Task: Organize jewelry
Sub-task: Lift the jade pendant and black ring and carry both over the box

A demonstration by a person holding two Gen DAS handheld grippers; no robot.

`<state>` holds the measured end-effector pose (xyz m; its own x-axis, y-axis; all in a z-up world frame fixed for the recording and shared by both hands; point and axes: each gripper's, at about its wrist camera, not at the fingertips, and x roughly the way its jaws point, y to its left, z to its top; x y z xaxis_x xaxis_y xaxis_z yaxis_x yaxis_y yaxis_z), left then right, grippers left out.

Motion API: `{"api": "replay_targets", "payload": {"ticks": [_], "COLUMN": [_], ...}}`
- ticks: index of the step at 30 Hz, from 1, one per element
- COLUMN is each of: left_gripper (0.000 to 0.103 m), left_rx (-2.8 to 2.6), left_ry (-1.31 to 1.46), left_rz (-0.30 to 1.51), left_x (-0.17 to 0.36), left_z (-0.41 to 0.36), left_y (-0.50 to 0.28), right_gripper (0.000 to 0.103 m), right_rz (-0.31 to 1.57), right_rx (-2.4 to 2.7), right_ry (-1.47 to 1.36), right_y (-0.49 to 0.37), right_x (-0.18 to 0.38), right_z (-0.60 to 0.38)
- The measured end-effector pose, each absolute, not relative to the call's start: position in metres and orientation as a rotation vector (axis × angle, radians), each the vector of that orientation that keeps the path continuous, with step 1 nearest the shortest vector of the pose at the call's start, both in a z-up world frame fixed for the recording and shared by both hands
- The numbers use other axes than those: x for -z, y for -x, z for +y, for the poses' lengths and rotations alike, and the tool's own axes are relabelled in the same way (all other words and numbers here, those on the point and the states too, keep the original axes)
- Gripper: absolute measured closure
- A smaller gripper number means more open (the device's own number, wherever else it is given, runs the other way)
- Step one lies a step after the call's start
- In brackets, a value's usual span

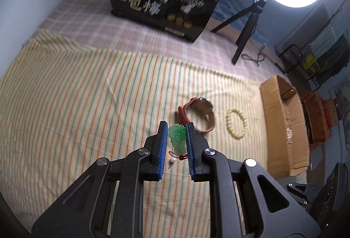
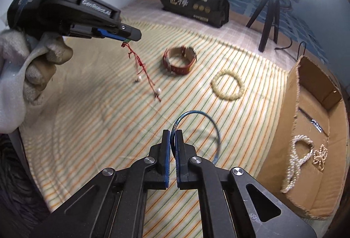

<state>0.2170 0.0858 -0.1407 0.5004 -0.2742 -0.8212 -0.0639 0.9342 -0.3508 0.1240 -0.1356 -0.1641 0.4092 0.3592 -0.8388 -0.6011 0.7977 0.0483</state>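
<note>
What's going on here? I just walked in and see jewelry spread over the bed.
A person is sorting jewelry with a handheld gripper in each hand. The left gripper has its jaws shut on a green pendant, lifted, with its red cord dangling. The right gripper pinches a thin blue bangle. A red-strapped watch and a cream bead bracelet lie on the striped cloth. The cardboard box already holds a beaded strand.
</note>
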Motion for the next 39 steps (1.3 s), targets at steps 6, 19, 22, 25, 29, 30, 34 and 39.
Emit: {"api": "replay_targets", "payload": {"ticks": [6,19,22,25,29,30,34,39], "left_gripper": [0.088,0.088,0.088,0.088,0.088,0.088,0.088,0.088], "left_rx": [0.154,0.224,0.247,0.267,0.294,0.3,0.327,0.368], "left_ry": [0.386,0.382,0.383,0.376,0.37,0.369,0.366,0.353], "left_rz": [1.005,0.923,0.91,0.896,0.884,0.883,0.878,0.882], "left_x": [0.121,0.078,0.069,0.06,0.052,0.05,0.045,0.044], "left_z": [0.087,0.075,0.068,0.06,0.048,0.046,0.031,0.007], "left_y": [-0.212,-0.184,-0.178,-0.172,-0.166,-0.166,-0.163,-0.161], "right_gripper": [0.101,0.101,0.101,0.101,0.101,0.101,0.101,0.101], "right_rz": [0.937,0.857,0.833,0.813,0.786,0.781,0.765,0.745], "right_rx": [-0.618,-0.595,-0.587,-0.573,-0.54,-0.53,-0.486,-0.428], "right_ry": [0.228,0.192,0.18,0.167,0.149,0.141,0.117,0.084], "right_y": [-0.123,-0.117,-0.114,-0.111,-0.11,-0.111,-0.112,-0.117], "right_x": [0.14,0.098,0.086,0.076,0.063,0.061,0.052,0.044], "right_z": [-0.143,-0.16,-0.166,-0.175,-0.193,-0.199,-0.222,-0.25]}}
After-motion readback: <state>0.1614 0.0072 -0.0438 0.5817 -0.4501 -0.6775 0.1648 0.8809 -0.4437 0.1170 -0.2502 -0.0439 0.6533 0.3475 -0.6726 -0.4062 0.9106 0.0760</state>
